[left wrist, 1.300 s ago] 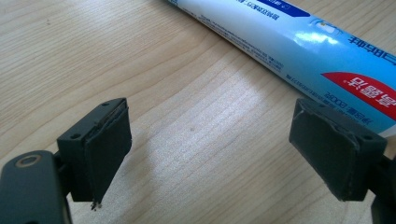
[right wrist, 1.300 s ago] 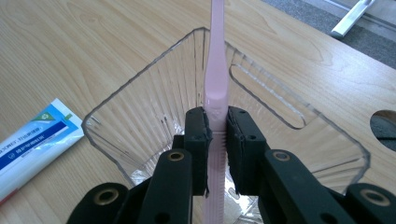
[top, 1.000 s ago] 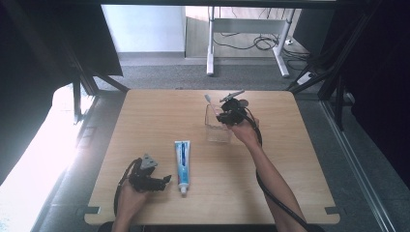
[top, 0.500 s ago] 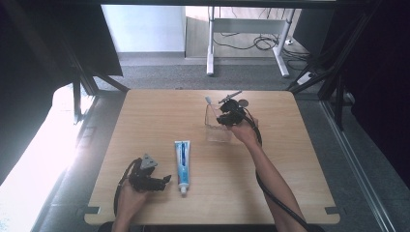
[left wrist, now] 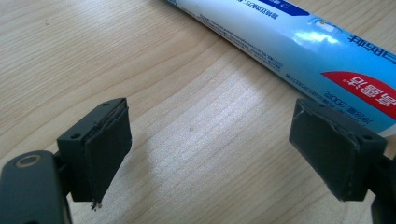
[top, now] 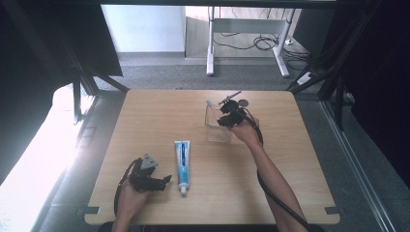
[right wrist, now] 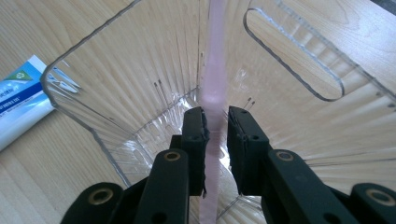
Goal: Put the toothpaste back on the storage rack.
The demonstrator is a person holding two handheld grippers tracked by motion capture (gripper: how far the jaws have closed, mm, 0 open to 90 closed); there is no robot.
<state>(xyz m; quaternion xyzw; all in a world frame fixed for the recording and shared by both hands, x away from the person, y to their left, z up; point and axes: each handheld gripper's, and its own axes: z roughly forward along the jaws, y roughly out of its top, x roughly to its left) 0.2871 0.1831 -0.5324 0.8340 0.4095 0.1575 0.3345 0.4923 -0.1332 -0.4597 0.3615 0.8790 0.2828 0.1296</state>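
right gripper (right wrist: 216, 123) in the clear holder (right wrist: 116, 93), fingers round a pink toothbrush (right wrist: 215, 56)
its narrow fingers have just eased slightly apart, the handle between them; left gripper (left wrist: 210, 154) fingers released wide beside the toothpaste tube (top: 183, 158) on the bench (top: 159, 116); hands unmoved since earlier

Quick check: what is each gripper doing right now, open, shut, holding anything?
Left gripper: open, empty, beside the toothpaste tube.
Right gripper: jaws just eased apart, pink toothbrush handle between them inside the clear container; grip unclear.

Light wooden table (top: 159, 111) in a dim room

Grey carpet floor (top: 159, 77) and white metal desk legs (top: 211, 48) lie beyond the right gripper; bright daylight (top: 29, 159) falls left of the left gripper.
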